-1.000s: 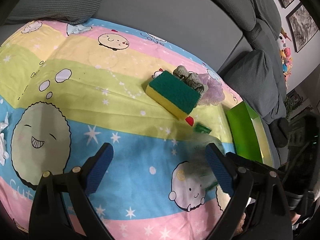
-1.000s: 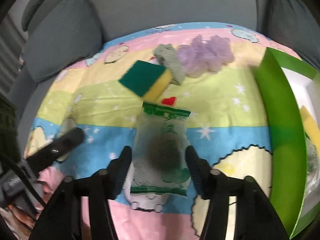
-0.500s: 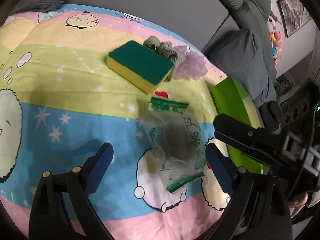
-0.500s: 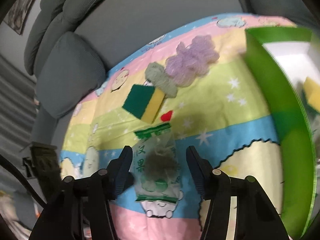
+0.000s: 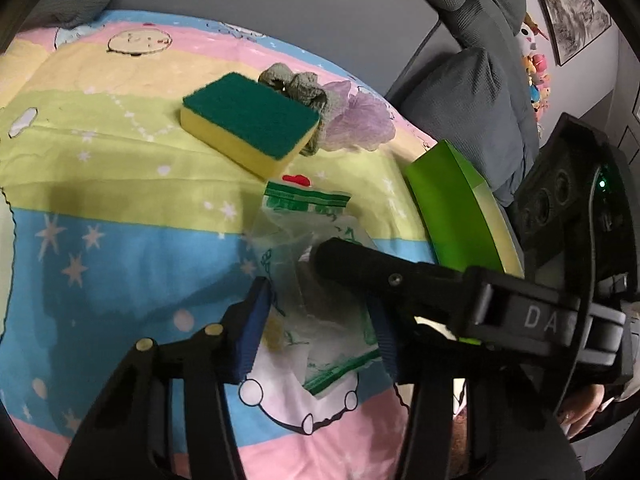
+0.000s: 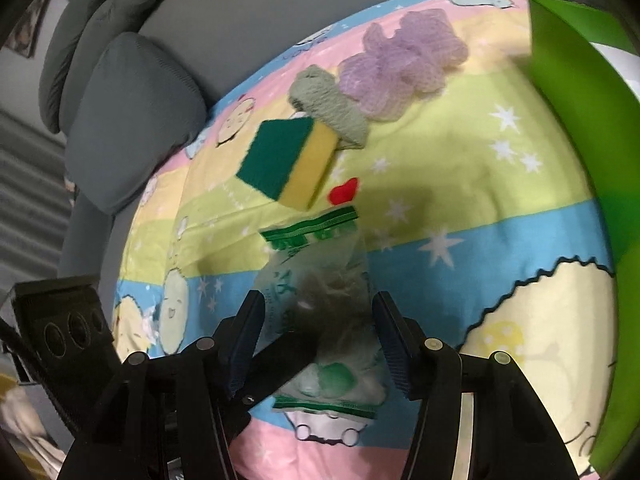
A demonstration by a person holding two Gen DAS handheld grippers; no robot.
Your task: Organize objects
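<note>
A clear plastic bag with green print and a dark scrubber inside point(image 5: 312, 256) point(image 6: 324, 300) lies on the cartoon-print cloth. My left gripper point(image 5: 320, 324) has its jaws on either side of the bag's near end, closed in against it. My right gripper point(image 6: 316, 340) is open and straddles the same bag; one left finger point(image 6: 288, 356) shows between its pads. One right finger point(image 5: 380, 272) crosses over the bag in the left wrist view. A green-and-yellow sponge point(image 5: 248, 124) point(image 6: 292, 160), a grey cloth point(image 5: 296, 84) point(image 6: 328, 108) and a purple mesh puff point(image 5: 356, 120) point(image 6: 404, 68) lie beyond.
A bright green box point(image 5: 452, 208) point(image 6: 580, 112) stands open at the right edge of the cloth. Grey sofa cushions point(image 5: 464, 92) point(image 6: 128, 120) surround the cloth point(image 5: 100, 240) at the back and sides.
My left gripper has moved in over the bag and its jaws have narrowed onto it. My right gripper has dropped closer to the bag and stays open.
</note>
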